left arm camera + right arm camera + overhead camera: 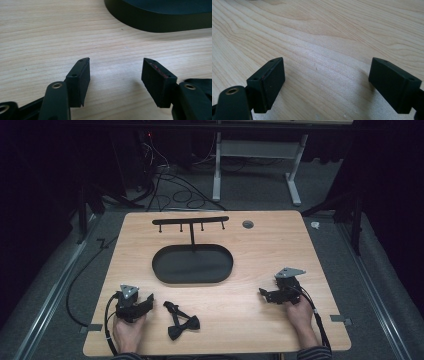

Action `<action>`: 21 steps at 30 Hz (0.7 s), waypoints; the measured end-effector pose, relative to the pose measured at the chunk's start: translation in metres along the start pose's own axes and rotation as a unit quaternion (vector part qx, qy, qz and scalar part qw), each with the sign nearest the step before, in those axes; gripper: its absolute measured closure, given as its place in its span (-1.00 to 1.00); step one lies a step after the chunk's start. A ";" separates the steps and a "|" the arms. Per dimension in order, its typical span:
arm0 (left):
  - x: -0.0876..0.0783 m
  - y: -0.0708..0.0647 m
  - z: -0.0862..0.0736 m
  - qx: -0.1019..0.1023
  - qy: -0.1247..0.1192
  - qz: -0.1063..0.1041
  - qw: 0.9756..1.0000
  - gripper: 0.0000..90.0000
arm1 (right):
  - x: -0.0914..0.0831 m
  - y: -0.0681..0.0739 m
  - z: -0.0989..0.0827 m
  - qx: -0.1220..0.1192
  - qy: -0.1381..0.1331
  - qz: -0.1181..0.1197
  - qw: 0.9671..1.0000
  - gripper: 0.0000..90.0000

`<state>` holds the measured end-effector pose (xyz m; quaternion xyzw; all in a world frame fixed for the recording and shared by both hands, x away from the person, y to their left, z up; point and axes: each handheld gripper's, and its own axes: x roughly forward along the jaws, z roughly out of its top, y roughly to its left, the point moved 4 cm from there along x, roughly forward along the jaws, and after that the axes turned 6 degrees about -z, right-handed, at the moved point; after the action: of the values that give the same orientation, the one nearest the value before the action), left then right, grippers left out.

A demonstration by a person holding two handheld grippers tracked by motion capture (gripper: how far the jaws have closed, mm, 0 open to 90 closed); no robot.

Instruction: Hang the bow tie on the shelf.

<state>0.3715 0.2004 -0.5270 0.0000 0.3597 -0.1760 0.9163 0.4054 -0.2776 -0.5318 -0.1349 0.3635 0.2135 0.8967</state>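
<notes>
I see a light wooden table (280, 245) taking up the middle of the high view. On it, just above centre, lies a black oval tray (192, 264), with a thin post rising from its far edge to a hook bar (190, 221). A black bow tie (181, 321) lies at lower left of centre. A small grey disc (247, 224) sits in the tabletop near the upper right.
</notes>
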 end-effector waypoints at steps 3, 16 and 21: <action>-0.006 -0.009 -0.002 0.004 -0.002 -0.010 1.000 -0.11 | 0.000 0.000 0.000 0.000 0.000 0.000 1.000 -0.68; -0.024 -0.032 -0.009 -0.001 -0.005 -0.049 0.999 -0.11 | 0.000 0.000 0.000 0.000 0.000 0.000 1.000 -0.68; -0.024 -0.042 -0.008 0.007 -0.001 -0.058 0.998 -0.11 | 0.000 0.000 0.000 -0.001 0.000 0.000 1.000 -0.68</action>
<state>0.3362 0.1693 -0.5123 -0.0142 0.3569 -0.2311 0.9050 0.4054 -0.2777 -0.5318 -0.1354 0.3631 0.2137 0.8967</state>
